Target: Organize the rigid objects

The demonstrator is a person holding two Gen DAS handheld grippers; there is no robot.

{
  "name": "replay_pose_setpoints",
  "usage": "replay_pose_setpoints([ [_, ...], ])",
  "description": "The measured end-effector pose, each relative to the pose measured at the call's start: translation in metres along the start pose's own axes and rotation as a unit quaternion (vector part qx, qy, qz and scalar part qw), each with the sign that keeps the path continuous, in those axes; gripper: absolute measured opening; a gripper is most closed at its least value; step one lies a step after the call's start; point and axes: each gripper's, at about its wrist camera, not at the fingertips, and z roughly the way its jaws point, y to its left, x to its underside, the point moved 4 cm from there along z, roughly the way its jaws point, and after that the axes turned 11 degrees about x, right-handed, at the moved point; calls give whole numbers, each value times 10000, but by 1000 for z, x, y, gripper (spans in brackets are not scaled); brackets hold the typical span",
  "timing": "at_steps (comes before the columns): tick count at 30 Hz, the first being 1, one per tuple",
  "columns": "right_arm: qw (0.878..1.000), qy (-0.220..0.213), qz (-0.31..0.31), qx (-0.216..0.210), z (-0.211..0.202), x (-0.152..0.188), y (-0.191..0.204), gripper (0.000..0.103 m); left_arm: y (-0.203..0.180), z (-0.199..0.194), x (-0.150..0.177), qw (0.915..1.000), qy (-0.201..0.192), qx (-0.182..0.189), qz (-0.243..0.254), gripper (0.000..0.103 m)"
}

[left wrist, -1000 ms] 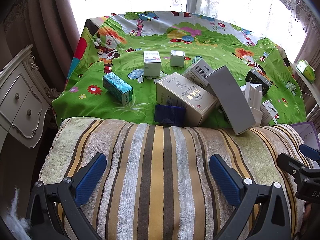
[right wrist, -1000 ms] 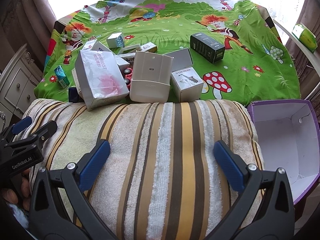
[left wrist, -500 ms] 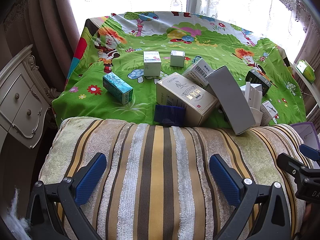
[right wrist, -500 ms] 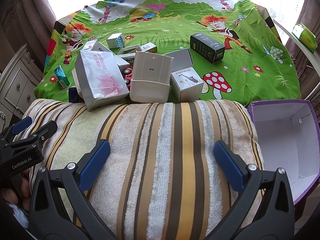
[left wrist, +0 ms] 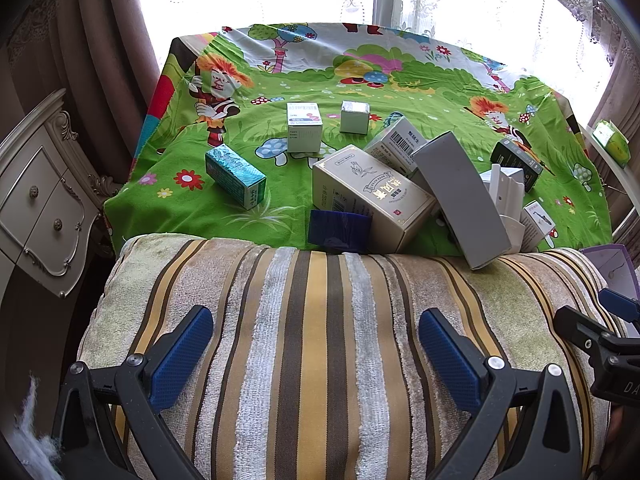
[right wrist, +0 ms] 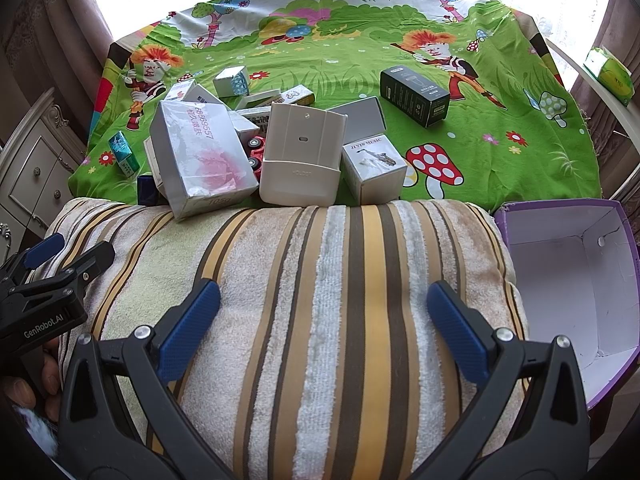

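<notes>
Several small boxes lie jumbled on a green cartoon-print cloth (left wrist: 400, 92). A cream box with Chinese print (left wrist: 372, 196), a grey box (left wrist: 460, 192), a teal box (left wrist: 236, 176) and a dark blue box (left wrist: 340, 230) show in the left wrist view. The right wrist view shows a white-pink box (right wrist: 200, 156), a beige holder (right wrist: 302, 160), a saxophone-print box (right wrist: 374, 166) and a black box (right wrist: 414, 94). My left gripper (left wrist: 316, 352) and right gripper (right wrist: 324, 328) are both open and empty over a striped towel cushion (right wrist: 340, 280).
An empty purple-rimmed box (right wrist: 572, 276) stands at the cushion's right. A white drawer cabinet (left wrist: 36, 200) is on the left. A green tissue pack (right wrist: 610, 70) lies on a ledge at far right. Curtains and a bright window are behind the table.
</notes>
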Motion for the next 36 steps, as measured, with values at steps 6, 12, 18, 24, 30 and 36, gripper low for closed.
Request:
replay_pose_setpoints([
  [6,10000,-2,-3,-3,0,0,0,103,0,0,0,10000,-1,-1,-2,103],
  [12,10000,-1,-5,-5,0,0,0,103,0,0,0,10000,-1,-3,-4,103],
  [18,9999,-33,59,-79,-2,0,-2,103,3,-3,-1,9999,-62,120,-104,103],
  [24,9993,-54,62,-359,-6,-7,-8,103,23,-8,-15,9956,-235,628,-658,103],
  [30,9987,1,41,-510,2,-17,-15,103,55,4,-37,9898,-162,763,-1192,95],
  [36,9981,37,45,-620,7,-29,-18,103,89,32,-65,9832,67,625,-1717,87],
])
